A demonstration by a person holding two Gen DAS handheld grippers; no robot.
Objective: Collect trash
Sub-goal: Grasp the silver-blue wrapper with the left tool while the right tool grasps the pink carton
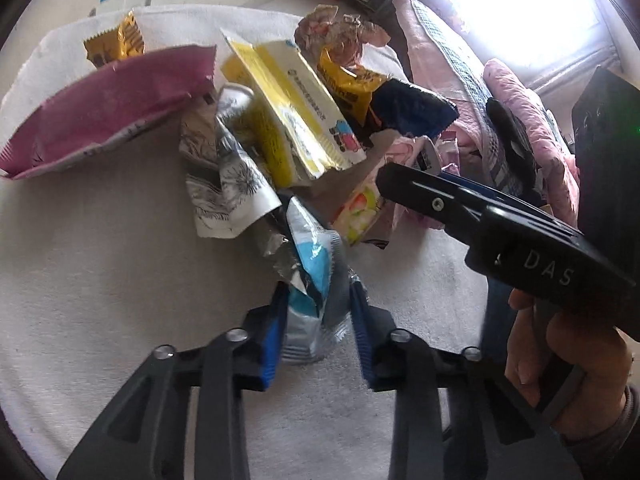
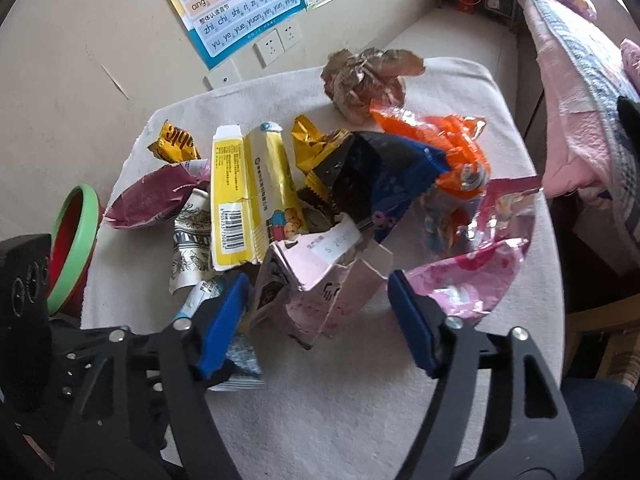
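Heap of crumpled wrappers and flattened cartons (image 2: 320, 200) lying mid-frame on a white cloth-covered table (image 2: 360, 400). Left gripper (image 1: 318, 320), lower centre of its view, blue pads (image 1: 272, 340) set either side of a blue-and-white foil packet (image 1: 312, 276); firm pinch or mere bracketing: cannot tell. Right gripper (image 2: 320, 312) spread wide at lower centre, straddling a crushed pink paper carton (image 2: 316, 292) without pressing it. Flattened yellow-and-white box (image 2: 248, 196) at centre left. Red bowl with green rim (image 2: 74, 248) at left edge, off the table.
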